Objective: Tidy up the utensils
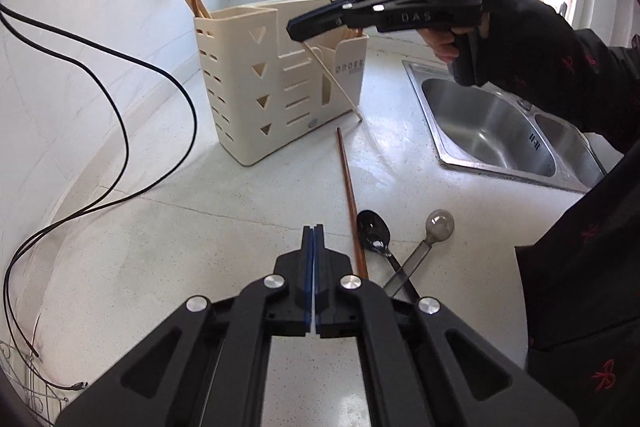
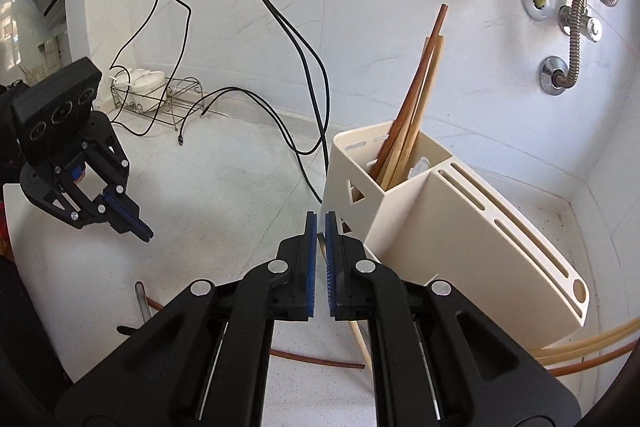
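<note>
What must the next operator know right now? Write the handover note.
Left gripper: fingers shut, empty, above the counter.
Right gripper: shut on a pale chopstick, beside the cream holder.
Done: several chopsticks stand in the holder's end compartment.
Left: put the held chopstick in, then the brown chopstick, black spoon and clear spoon lying on the counter.

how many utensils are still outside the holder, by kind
chopsticks: 2 (brown chopstick lying loose, pale chopstick held in the right tool)
spoons: 2 (black spoon, clear spoon)
total: 4
</note>
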Demonstrator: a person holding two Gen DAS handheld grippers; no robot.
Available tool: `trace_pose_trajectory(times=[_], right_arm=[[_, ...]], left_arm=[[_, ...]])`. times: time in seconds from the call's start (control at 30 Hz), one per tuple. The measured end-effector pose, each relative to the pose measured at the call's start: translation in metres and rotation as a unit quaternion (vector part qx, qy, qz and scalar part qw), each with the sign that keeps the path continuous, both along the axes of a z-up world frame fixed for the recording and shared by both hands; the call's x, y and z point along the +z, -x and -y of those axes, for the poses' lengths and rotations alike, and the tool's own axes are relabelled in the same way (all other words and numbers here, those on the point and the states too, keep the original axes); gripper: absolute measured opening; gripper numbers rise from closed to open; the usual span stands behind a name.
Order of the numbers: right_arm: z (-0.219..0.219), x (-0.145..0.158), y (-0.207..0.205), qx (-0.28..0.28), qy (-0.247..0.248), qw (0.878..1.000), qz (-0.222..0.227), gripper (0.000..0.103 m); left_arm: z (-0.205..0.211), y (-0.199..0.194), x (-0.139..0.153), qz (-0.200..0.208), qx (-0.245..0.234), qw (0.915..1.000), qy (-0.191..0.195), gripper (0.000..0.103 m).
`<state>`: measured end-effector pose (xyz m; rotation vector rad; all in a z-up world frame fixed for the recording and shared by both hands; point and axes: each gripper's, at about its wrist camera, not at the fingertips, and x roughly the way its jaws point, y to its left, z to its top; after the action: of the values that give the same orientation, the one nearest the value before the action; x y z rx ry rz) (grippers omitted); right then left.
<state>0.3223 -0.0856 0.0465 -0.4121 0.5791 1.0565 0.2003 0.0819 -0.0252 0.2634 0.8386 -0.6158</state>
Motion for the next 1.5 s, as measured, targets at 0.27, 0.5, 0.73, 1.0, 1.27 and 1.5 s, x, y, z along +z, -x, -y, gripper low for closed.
trace_pose_trajectory(times=[0.27,0.5,0.73,1.0,1.27,1.5], right_arm=[[0.022,0.009,0.006,-0.027,-0.024,0.999,0.003,0.004],[0.030,0.012,0.014,-0.040,-0.030,0.999,0.006,0.004],[0.036,0.013,0.016,-0.054,-0.036,0.998,0.005,0.004],[0.043,0.016,0.019,-0.063,-0.034,0.997,0.008,0.004],[0.046,0.017,0.019,-0.069,-0.040,0.997,0.005,0.004],[0.047,0.018,0.021,-0.071,-0.042,0.997,0.004,0.004]], left_arm=[[0.014,0.015,-0.034,-0.032,-0.025,0.9988,-0.028,0.044],[0.002,0.035,-0.058,-0.056,-0.006,0.9983,-0.018,0.044],[0.008,0.041,-0.076,-0.049,-0.007,0.9981,-0.036,0.041],[0.013,0.032,-0.074,-0.044,-0.012,0.9983,-0.037,0.023],[0.017,0.025,-0.073,-0.059,-0.030,0.9970,-0.041,0.017],[0.019,0.016,-0.071,-0.084,-0.044,0.9944,-0.048,0.008]])
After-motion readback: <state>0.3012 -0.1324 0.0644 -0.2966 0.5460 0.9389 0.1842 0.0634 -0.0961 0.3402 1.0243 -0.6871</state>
